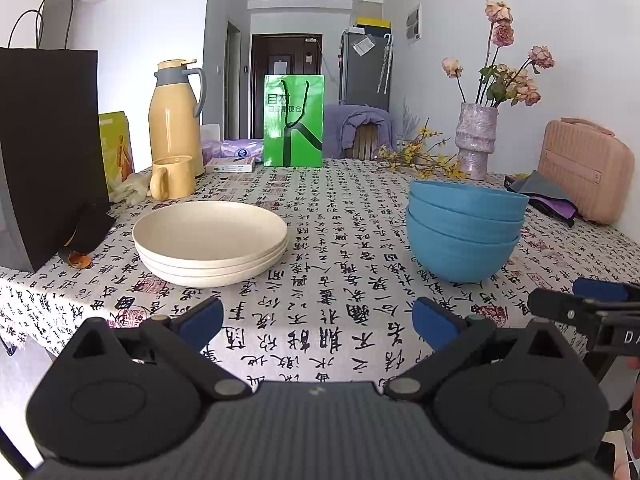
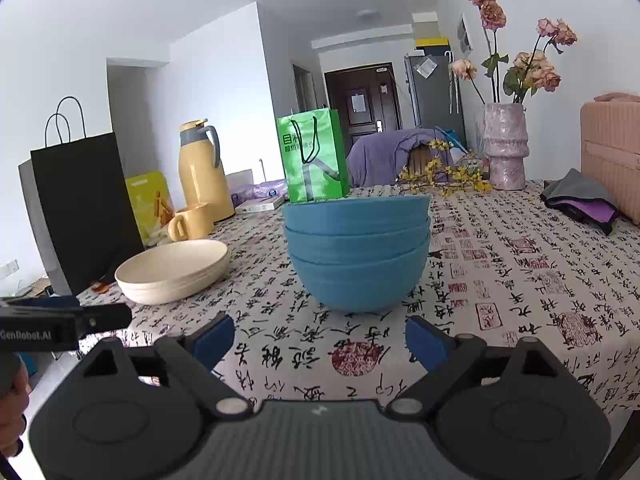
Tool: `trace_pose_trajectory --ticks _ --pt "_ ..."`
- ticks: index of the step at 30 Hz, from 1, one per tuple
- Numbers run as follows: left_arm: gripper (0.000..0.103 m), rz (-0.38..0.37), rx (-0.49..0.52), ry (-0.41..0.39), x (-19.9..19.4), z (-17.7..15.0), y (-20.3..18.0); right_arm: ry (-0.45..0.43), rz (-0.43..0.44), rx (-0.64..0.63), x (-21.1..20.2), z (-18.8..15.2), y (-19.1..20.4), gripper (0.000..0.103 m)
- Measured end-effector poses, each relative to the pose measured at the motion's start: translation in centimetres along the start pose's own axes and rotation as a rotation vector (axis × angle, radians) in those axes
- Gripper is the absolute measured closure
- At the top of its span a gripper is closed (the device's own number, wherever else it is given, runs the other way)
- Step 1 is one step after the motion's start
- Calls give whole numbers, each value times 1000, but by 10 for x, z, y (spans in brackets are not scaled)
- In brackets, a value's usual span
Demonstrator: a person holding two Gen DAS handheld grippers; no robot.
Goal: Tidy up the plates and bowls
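Cream plates stacked left on worktop, blue bowls nested right, well apart. Left gripper jaws released, empty, facing gap between stacks. Right gripper jaws released, empty, near bowls.

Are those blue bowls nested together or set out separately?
Nested. The blue bowls sit upright in one stack of three on the tablecloth, rims showing one above another.
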State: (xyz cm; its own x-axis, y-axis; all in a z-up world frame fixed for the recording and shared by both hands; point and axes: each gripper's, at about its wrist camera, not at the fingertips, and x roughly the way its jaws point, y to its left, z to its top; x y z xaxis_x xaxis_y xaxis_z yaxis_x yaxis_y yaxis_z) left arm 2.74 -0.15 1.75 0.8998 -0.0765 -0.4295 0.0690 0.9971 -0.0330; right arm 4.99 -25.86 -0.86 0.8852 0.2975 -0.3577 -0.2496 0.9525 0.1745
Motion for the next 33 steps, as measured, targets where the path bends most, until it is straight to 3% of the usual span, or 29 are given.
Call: trace_pose_trajectory --ticks 12,21,27,33 --pt "0 4 -3 15 4 1 1 33 -45 40 7 -3 -9 10" --pt "0 -24 -51 13 36 35 -5 24 -74 57 26 15 -25 10" --pt "0 -91 -74 38 75 70 -20 7 -58 150 45 48 -55 10" --pt "1 -301 -167 151 125 103 -39 35 16 284 72 81 -88 11"
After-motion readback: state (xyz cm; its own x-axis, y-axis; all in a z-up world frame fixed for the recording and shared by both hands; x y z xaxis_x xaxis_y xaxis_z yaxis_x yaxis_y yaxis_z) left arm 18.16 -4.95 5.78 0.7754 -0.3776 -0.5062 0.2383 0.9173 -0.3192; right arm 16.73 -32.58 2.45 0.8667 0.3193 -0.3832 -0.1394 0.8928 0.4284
